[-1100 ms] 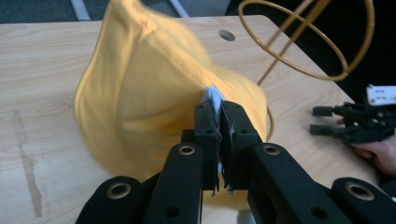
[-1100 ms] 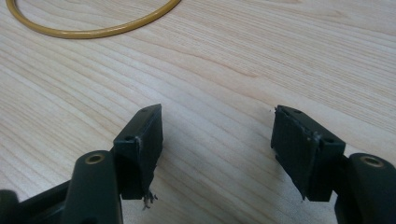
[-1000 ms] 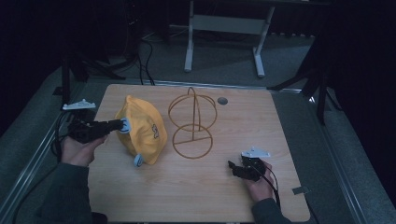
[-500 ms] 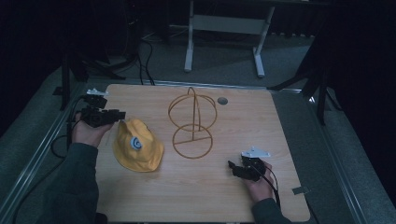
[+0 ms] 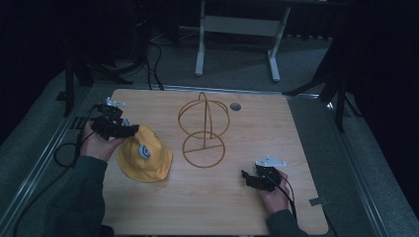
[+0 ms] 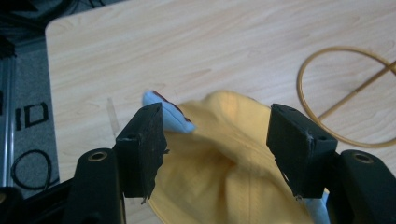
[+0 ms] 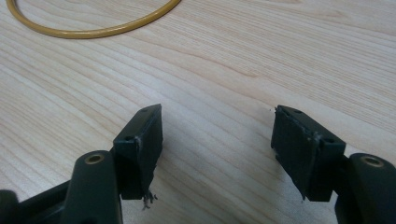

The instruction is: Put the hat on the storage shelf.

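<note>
Yellow bucket hat (image 5: 145, 154) lies flat at 9 o'clock of the wire hat stand (image 5: 203, 132), my left gripper (image 5: 129, 131) gaping over its crown, apparently lining up a grab; right gripper (image 5: 245, 177) parked open, empty.

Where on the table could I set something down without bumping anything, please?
Bare wood runs along the near edge between the yellow hat and the right gripper, and fills the far right beyond the wire stand. It is crowded at the left, where the left gripper meets the hat.
</note>
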{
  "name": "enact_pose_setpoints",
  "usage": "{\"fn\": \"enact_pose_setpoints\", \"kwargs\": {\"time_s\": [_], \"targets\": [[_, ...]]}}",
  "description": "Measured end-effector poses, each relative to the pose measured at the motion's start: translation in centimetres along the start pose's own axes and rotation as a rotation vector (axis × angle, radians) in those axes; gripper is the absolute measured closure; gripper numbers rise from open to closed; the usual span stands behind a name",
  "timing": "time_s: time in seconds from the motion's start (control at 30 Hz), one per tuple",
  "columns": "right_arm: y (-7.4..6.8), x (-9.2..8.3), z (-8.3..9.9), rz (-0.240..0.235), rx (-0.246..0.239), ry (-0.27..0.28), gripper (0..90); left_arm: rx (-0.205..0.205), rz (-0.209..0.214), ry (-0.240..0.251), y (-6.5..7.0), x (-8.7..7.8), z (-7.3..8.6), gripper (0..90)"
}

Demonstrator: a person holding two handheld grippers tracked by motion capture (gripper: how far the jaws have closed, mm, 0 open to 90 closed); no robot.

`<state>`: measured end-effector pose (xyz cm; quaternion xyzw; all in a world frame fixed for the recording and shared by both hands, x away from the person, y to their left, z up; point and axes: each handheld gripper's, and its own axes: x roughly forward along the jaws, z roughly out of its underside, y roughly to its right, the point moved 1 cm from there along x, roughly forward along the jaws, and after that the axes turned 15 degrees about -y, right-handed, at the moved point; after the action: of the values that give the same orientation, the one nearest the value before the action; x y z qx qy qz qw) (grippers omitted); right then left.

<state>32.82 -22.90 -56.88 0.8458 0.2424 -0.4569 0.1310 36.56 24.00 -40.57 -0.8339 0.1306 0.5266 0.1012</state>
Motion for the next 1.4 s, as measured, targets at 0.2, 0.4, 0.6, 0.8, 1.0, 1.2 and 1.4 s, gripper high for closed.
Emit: {"fn": "enact_pose_setpoints", "kwargs": {"time_s": [0.2,0.4,0.6,0.8,1.0,1.2,1.4], "targets": [[0.0,0.0,0.0,0.001,-0.001,-0.002,33.5,-0.02,0.02,-0.062,1.0,1.3,0.0,35.9],[0.0,0.0,0.0,0.0,-0.002,-0.002,33.4,-0.043,0.054,-0.118,1.3,2.9,0.0,35.0],[0.0,0.0,0.0,0.0,-0.002,-0.002,33.4,-0.048,0.099,-0.178,1.2,3.8,0.1,43.7],[0.0,0.0,0.0,0.0,-0.002,-0.002,33.4,-0.048,0.095,-0.206,0.9,3.7,-0.1,71.6],[0.0,0.0,0.0,0.0,-0.002,-0.002,33.3,0.005,0.073,-0.204,0.7,3.3,-0.2,81.9],[0.0,0.0,0.0,0.0,-0.002,-0.002,33.3,0.05,0.063,-0.196,0.4,2.6,-0.4,84.0],[0.0,0.0,0.0,0.0,-0.002,-0.002,33.3,0.097,0.075,-0.153,0.2,1.6,-0.5,84.2]]}}
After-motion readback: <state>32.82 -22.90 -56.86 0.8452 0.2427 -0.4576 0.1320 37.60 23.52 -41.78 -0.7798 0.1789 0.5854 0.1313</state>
